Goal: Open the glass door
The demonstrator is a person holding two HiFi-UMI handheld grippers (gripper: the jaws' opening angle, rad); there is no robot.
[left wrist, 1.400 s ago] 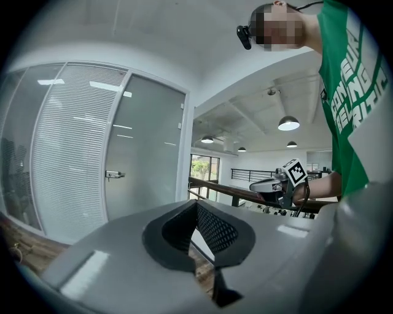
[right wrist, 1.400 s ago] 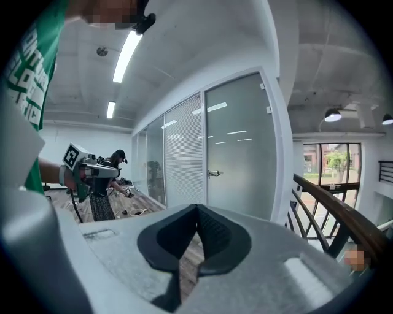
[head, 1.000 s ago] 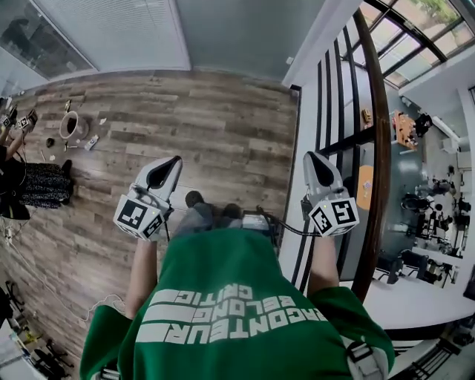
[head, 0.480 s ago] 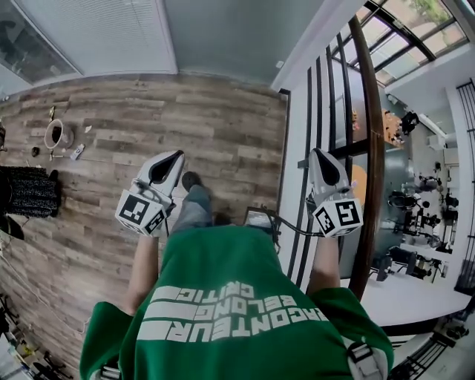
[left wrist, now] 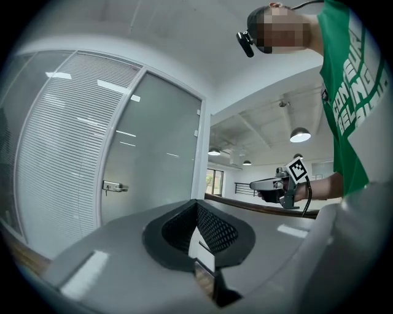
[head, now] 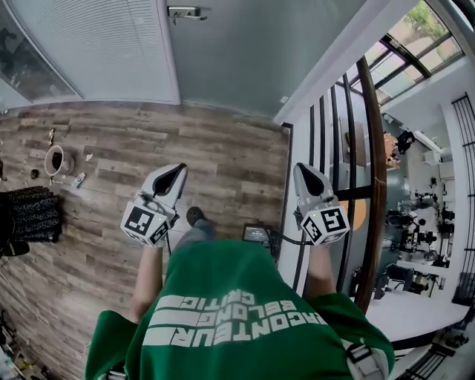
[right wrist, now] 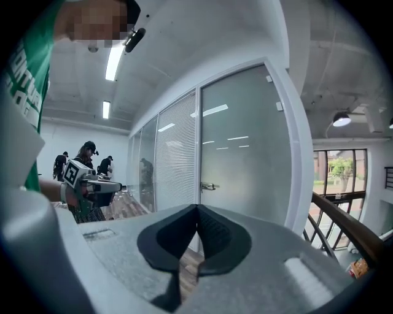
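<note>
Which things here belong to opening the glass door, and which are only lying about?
For the job: glass door, door handle, left hand-held gripper, right hand-held gripper.
Not for the job: white round container, wooden handrail.

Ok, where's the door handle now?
Head view: the door handle sits at the top edge, left of centre, on the glass door beside the blinds panel, ahead of the left gripper.

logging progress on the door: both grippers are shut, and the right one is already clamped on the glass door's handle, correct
Not quite. The left gripper and right gripper are both shut, but the right one is clamped on nothing. The right gripper view shows its jaws meeting with nothing between them. The handle sits untouched farther off on the glass door.
</note>
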